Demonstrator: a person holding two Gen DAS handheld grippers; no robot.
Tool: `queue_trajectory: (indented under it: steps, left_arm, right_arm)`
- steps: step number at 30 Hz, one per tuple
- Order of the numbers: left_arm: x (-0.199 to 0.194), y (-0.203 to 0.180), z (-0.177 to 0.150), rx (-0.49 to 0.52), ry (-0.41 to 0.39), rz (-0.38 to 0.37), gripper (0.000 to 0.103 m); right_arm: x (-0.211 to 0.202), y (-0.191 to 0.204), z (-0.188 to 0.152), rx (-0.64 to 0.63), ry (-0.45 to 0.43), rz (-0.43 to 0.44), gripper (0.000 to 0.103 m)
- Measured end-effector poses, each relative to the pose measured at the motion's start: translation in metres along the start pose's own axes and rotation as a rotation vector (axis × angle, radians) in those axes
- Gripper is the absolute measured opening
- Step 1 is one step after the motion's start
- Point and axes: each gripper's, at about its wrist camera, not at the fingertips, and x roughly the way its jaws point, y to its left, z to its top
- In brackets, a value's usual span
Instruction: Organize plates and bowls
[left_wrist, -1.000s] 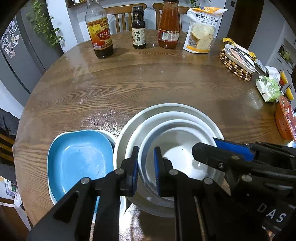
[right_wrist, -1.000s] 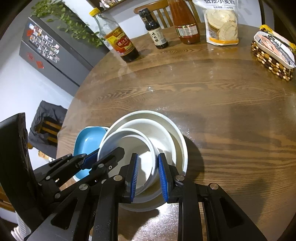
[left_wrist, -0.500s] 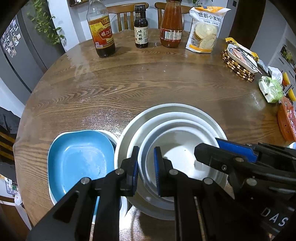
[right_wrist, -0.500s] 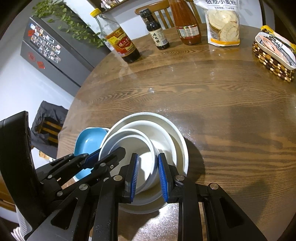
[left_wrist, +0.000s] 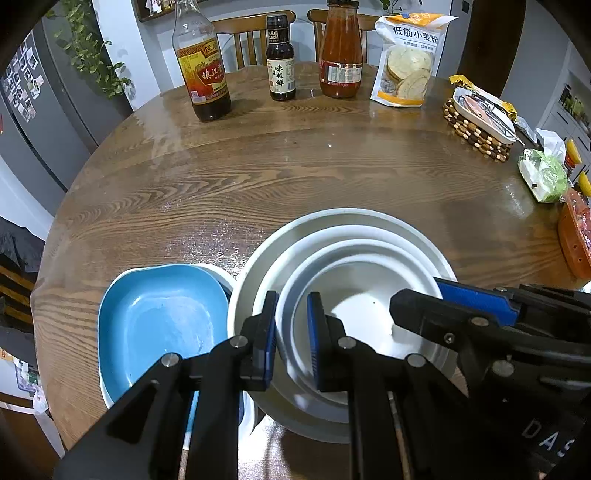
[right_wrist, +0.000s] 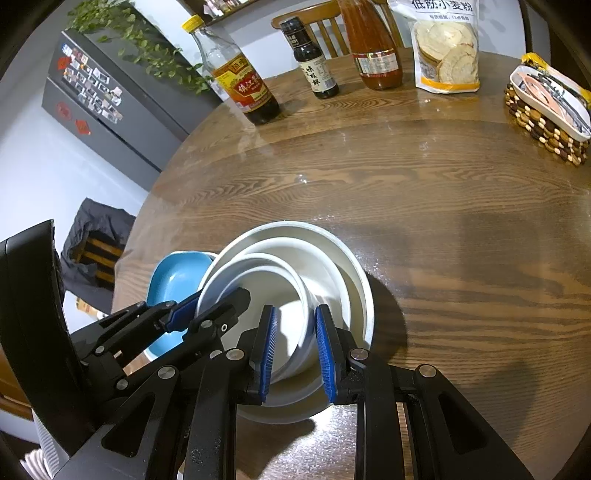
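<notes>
Two black grippers with blue finger pads meet over a stack of white bowls near the front edge of a round wooden table (left_wrist: 258, 177). The stack nests a small white bowl (left_wrist: 364, 306) inside a middle bowl (left_wrist: 291, 258), which sits in a wide outer bowl (left_wrist: 343, 216). The left gripper (left_wrist: 291, 332) straddles the left rim of the small bowl, one finger inside and one outside, with a narrow gap between the pads; whether they press the rim cannot be told. The right gripper (right_wrist: 295, 347) straddles the right rim of the same bowl in the same way, jaws slightly apart, contact unclear. Just left of the stack, touching its side, a blue squarish dish (left_wrist: 159, 325) rests on a white plate (left_wrist: 221, 271). Along the far edge stand a vinegar bottle (left_wrist: 203, 70), a small dark sauce bottle (left_wrist: 280, 62), a red sauce jar (left_wrist: 340, 55) and a bag of flour (left_wrist: 406, 62). A beaded mat (left_wrist: 476, 136) holding a white tray lies at the right.
</notes>
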Motion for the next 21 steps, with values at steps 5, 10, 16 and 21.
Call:
queue_trajectory:
  steps: [5,10,16,21]
  left_arm:
    - [0.0000,-0.0001,-0.0003,0.002,-0.001,0.001,0.015]
    - [-0.0002,-0.0012,-0.0001,0.012,-0.013,0.013,0.015]
    - [0.0003,-0.0026,-0.0009,0.020,-0.025,0.023,0.016]
    - [0.0003,-0.0025,-0.0017,0.025,-0.032,0.026,0.017]
  right_arm:
    - [-0.0001,0.0003,-0.0005,-0.001,-0.001,-0.001,0.025]
    - [0.0007,0.0009,-0.0012,-0.014,-0.005,-0.011,0.025]
    - [0.0011,0.0006,-0.0013,-0.017,-0.003,-0.016,0.025]
    - [0.0015,0.0004,-0.0019,-0.017,-0.001,-0.018,0.025]
